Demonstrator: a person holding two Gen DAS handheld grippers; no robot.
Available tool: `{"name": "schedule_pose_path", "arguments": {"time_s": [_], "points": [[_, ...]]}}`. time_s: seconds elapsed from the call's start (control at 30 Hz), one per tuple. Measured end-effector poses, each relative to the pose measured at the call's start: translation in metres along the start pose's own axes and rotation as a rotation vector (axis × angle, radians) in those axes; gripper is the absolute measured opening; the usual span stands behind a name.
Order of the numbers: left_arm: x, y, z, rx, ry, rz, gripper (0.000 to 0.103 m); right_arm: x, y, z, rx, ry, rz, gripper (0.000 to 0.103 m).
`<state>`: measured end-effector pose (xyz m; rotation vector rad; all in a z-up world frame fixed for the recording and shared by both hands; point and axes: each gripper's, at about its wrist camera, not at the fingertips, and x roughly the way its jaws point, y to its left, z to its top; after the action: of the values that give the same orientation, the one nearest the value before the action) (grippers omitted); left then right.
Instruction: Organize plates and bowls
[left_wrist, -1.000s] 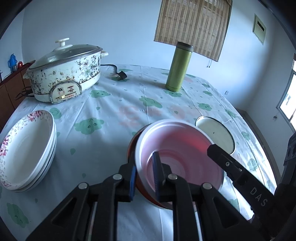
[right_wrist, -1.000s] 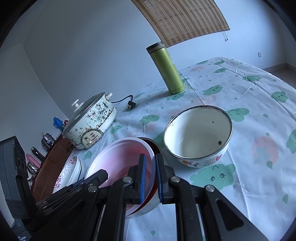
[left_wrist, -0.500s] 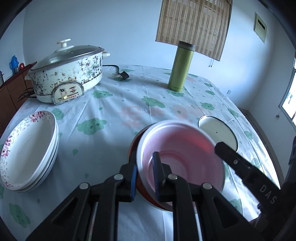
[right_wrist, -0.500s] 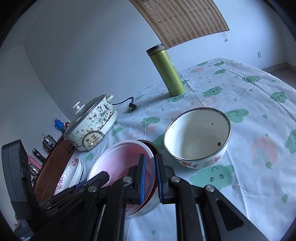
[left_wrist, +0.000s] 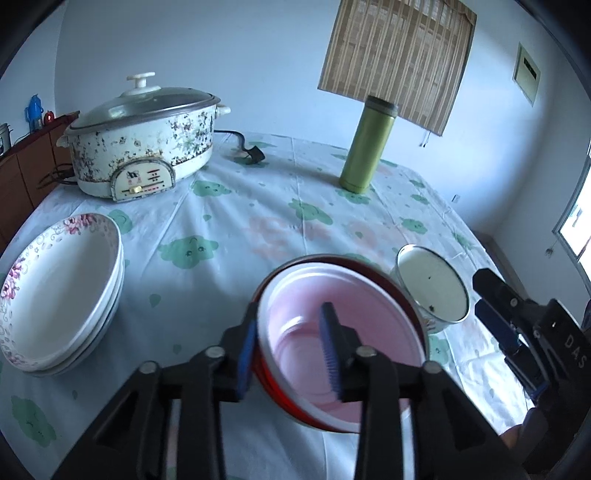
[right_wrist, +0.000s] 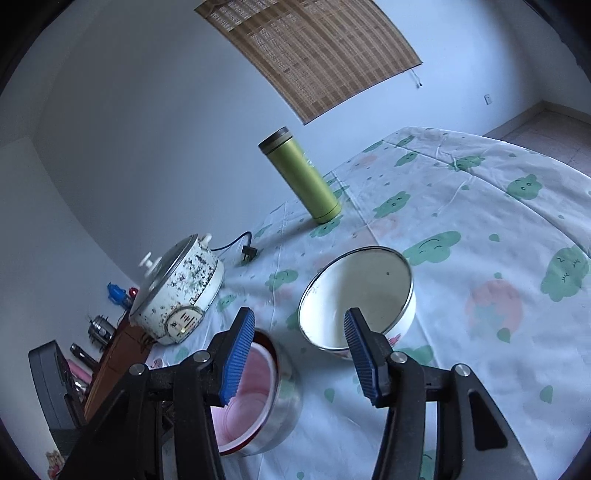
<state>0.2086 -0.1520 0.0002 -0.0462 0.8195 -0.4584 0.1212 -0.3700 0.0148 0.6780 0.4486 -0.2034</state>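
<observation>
So both tongs have just been opening up. The left tongs (left_wrist: 288, 347) sit spread with the near rim of the pink bowl (left_wrist: 343, 339) between the blue pads, one pad outside the wall and one inside, but neither looks like it's pressing on it now. That pink bowl is nested inside a red bowl (left_wrist: 402, 280) (you only see the red as a thin edge around it), and the pair rests on the surface (left_wrist: 229, 236) with the cloud-print cloth, near the front edge.

The right tongs (right_wrist: 299, 350) are spread too, with nothing between the pads. From the right wrist view they hang in the air just in front of the gap between the pink bowl and the white bowl (right_wrist: 369, 284) with the metal rim. The white bowl stands upright just beside the nested pair, to their right, and I can't tell if they touch.

Over on the left side of the surface there's a stack of white plates (left_wrist: 55, 291) with flower trim, well apart from the bowls. Further back are an old cooker (left_wrist: 147, 147) with a glass lid and a green flask (left_wrist: 365, 147), standing upright.
</observation>
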Motion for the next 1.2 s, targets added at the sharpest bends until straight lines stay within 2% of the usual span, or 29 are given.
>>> {"name": "schedule_pose_path", "arguments": {"time_s": [0.07, 0.2, 0.27, 0.3, 0.43, 0.53, 0.67, 0.77, 0.9, 1.2], "points": [[0.0, -0.001, 0.0, 0.005, -0.004, 0.005, 0.047, -0.001, -0.001, 0.001, 0.0, -0.003, -0.002, 0.054], [-0.005, -0.001, 0.002, 0.015, -0.027, 0.024, 0.051, -0.003, 0.001, 0.001, -0.009, -0.011, -0.002, 0.054], [-0.012, 0.002, 0.004, 0.014, -0.064, 0.051, 0.066, -0.004, 0.002, 0.0, -0.014, -0.017, -0.005, 0.054], [-0.016, 0.005, 0.006, 0.011, -0.086, 0.059, 0.068, -0.004, 0.002, 0.0, -0.015, -0.02, -0.006, 0.054], [-0.026, 0.015, 0.013, 0.0, -0.136, 0.113, 0.069, -0.005, 0.001, 0.0, -0.014, -0.024, -0.008, 0.054], [-0.028, 0.027, 0.017, -0.021, -0.162, 0.189, 0.069, -0.006, 0.0, 0.001, -0.013, -0.032, -0.013, 0.054], [-0.023, 0.039, 0.017, -0.066, -0.139, 0.242, 0.068, -0.008, 0.002, 0.001, -0.024, -0.04, -0.013, 0.054], [-0.014, 0.042, 0.012, -0.06, -0.118, 0.327, 0.067, -0.008, 0.008, -0.002, -0.059, -0.042, -0.024, 0.054], [-0.005, 0.046, 0.007, -0.063, -0.097, 0.381, 0.067, -0.008, 0.009, -0.003, -0.06, -0.044, -0.028, 0.054], [0.01, 0.029, -0.004, 0.045, -0.106, 0.489, 0.065, -0.008, 0.004, -0.002, -0.027, -0.047, -0.025, 0.054]]}}
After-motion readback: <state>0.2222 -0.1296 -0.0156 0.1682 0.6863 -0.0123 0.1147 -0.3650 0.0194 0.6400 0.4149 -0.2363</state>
